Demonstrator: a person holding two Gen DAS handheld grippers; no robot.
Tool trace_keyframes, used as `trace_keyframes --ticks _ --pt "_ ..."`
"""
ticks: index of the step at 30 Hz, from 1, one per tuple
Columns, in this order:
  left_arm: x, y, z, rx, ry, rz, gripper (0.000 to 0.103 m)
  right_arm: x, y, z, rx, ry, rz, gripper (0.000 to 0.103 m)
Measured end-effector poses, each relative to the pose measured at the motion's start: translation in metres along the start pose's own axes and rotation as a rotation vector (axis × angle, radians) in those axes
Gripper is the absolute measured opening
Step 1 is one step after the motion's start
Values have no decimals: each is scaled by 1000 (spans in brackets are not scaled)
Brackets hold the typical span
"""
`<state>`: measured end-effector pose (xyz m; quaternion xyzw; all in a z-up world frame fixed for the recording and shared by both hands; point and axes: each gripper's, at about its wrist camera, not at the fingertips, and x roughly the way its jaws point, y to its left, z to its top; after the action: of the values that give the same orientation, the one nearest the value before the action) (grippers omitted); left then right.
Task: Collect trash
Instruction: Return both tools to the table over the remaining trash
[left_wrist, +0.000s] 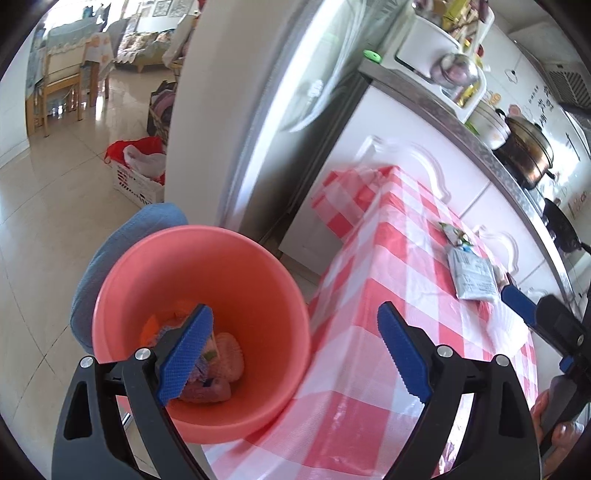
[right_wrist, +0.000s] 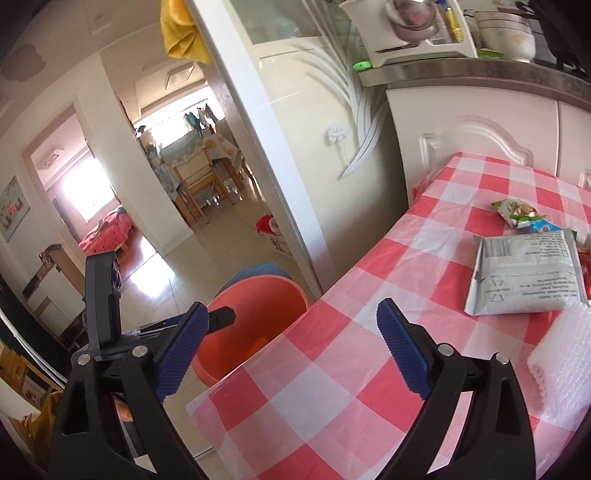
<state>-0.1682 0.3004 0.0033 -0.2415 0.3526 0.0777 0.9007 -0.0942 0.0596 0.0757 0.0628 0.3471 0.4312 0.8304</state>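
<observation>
A salmon-pink bin stands on the floor against the left edge of a table with a red-and-white check cloth. Crumpled wrappers lie in its bottom. My left gripper hangs open over the bin and the table edge, with nothing between its fingers. On the cloth lie a silver packet, a green snack wrapper and a white foam sheet. Open and holding nothing, my right gripper is above the table's near corner, short of those pieces. The bin is partly hidden behind its left finger.
White cabinets and a counter with pots back the table. A blue cushion sits behind the bin. A white crate with a red bag stands on the tiled floor by the doorway. A hand holds the right gripper.
</observation>
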Motion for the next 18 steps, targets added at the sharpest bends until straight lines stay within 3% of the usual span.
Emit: trace_keyframes --ticks 9,18 --pt "4 -37 -6 69 67 1 90 -31 -34 -1 91 -66 14 93" --pt "11 -80 -21 148 110 -56 90 -61 -69 -5 168 -121 11 94"
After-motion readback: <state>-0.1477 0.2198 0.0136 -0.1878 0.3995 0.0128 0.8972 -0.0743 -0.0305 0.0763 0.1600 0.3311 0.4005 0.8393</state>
